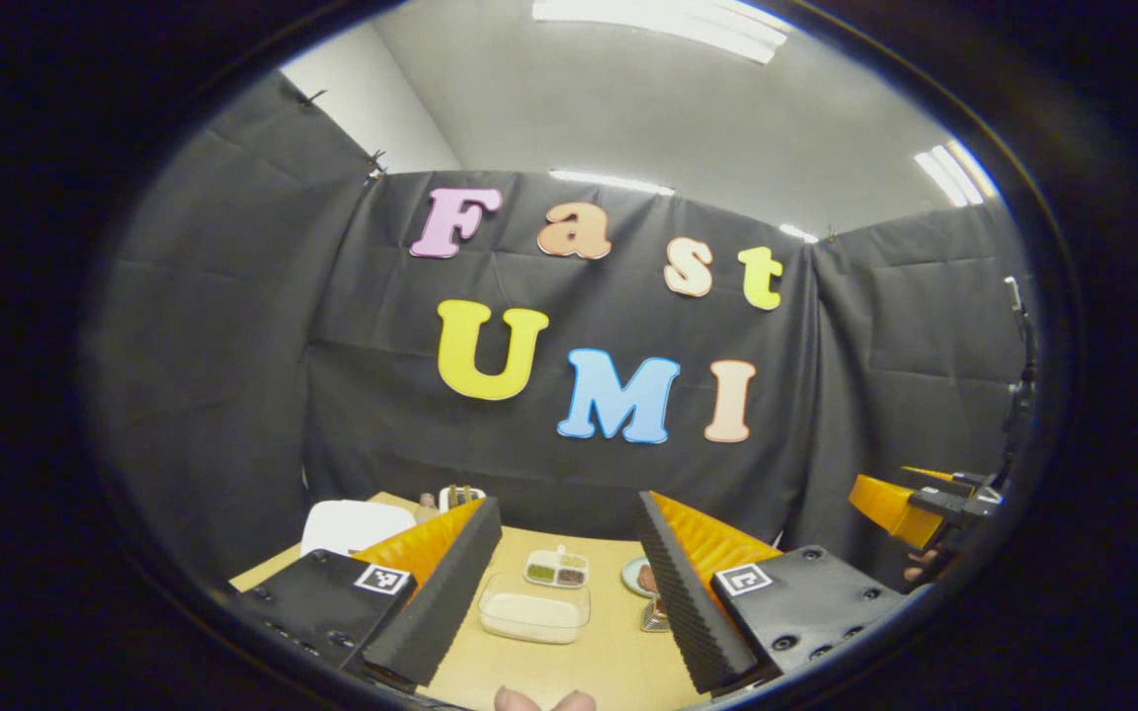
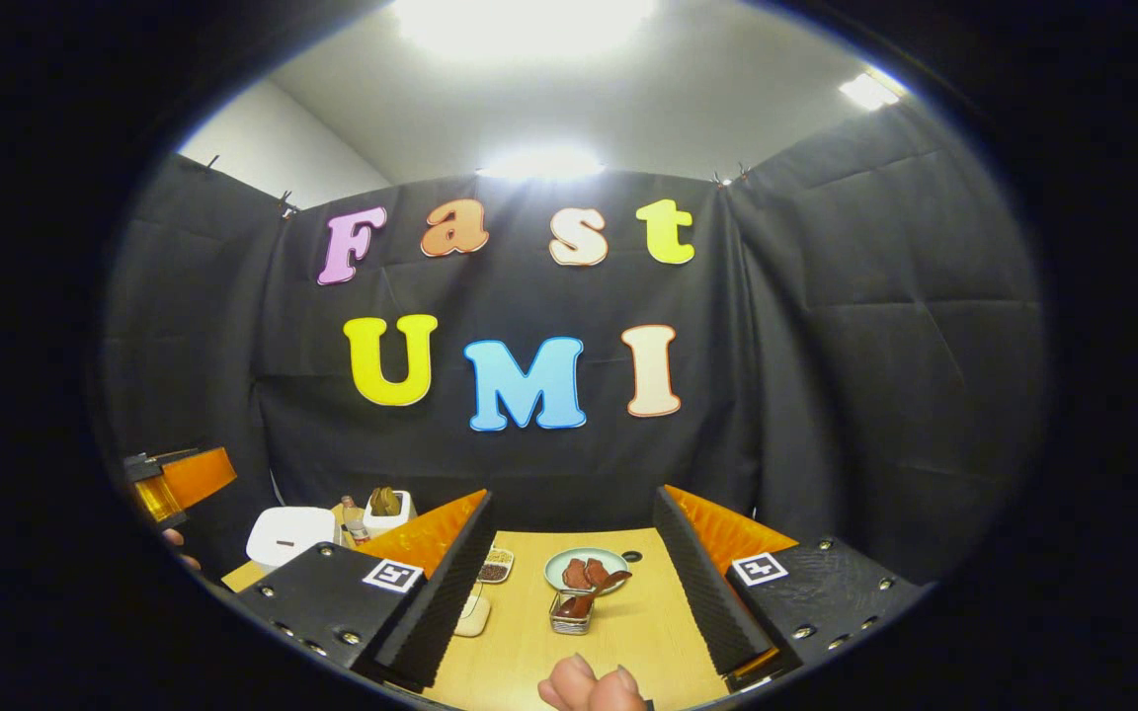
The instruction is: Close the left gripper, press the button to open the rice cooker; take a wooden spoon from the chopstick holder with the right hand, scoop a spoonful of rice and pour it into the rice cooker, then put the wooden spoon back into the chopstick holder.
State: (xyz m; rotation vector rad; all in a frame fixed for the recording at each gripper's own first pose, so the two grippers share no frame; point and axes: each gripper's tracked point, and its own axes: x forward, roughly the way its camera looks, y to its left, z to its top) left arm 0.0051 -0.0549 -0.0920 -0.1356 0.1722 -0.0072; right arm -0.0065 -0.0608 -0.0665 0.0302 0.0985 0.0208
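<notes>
The white rice cooker (image 1: 357, 525) stands at the table's far left with its lid down, also seen at the left as the cooker (image 2: 290, 535). Behind it is a white holder (image 2: 387, 509) with wooden utensil tops sticking out, the same holder (image 1: 460, 497) just past my left finger. A clear tub of rice (image 1: 534, 612) lies between the fingers of my left gripper (image 1: 567, 502), which is open and holds nothing. My right gripper (image 2: 574, 496) is open too, raised above a plate (image 2: 586, 568). The tub's edge (image 2: 473, 614) peeks out beside its left finger.
A small divided dish (image 1: 556, 569) of grains sits behind the rice tub. A glass cup (image 2: 572, 607) with brown pieces stands in front of the plate. The other gripper (image 1: 910, 506) hovers at the right, and the left one (image 2: 179, 484) at the far left. The wooden table (image 2: 628, 632) ends at black cloth walls.
</notes>
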